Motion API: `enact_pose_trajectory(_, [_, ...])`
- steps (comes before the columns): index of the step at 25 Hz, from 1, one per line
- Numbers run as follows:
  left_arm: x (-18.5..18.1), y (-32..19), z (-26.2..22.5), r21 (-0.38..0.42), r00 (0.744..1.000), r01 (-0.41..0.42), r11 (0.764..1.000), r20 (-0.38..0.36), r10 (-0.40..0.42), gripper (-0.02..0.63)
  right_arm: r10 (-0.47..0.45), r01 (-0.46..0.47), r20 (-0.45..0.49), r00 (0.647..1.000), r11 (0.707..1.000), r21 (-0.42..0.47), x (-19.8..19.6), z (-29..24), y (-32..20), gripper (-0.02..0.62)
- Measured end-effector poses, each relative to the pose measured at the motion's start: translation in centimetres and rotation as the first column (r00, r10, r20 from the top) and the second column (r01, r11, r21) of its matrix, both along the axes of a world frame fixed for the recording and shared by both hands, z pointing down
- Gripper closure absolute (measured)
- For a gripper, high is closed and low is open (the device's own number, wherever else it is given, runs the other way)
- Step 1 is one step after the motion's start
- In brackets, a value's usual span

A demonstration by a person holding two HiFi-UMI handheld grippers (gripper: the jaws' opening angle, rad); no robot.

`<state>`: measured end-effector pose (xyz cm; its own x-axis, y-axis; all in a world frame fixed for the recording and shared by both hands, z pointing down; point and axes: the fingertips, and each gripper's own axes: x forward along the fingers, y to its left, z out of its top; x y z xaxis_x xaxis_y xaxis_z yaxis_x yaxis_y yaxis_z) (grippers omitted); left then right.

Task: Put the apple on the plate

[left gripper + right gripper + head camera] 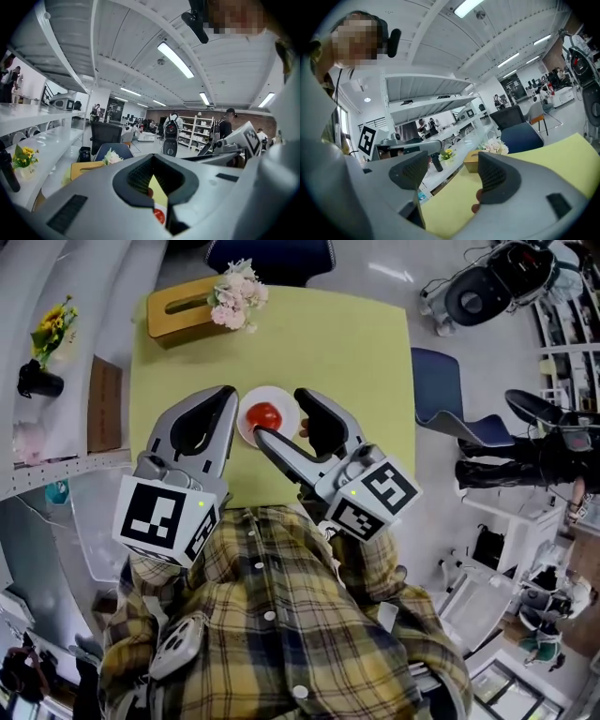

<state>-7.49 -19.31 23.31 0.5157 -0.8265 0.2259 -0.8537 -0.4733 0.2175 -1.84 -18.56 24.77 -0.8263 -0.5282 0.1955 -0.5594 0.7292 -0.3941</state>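
In the head view the apple (265,415) sits on the plate (281,396), between the tips of the two grippers. It is at about 4 o'clock from the tip of the left gripper (228,396) and at about 9 o'clock from the gap of the right gripper (278,414). One jaw of the right gripper crosses in front of the plate's rim at 5 o'clock. The apple is round, red and glossy, with a small bright highlight, and covers only the middle of the round white plate. The plate is on the yellow-green table (356,362). The left gripper (151,164) has its tips closed together on nothing, and the apple (159,216) shows through the slit behind them. The right gripper (454,173) stands wide apart with only bare table between its pads.
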Motion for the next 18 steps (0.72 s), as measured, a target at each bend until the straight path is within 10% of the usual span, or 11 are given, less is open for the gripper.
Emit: enact_pose_trajectory(18, [0.4,1.7,-0.3,0.001,0.999,-0.019,1.0,-0.039,0.019,0.6,0.006,-0.002,-0.047,0.999,0.997,0.083,0.0,-2.2,2.5,0.547])
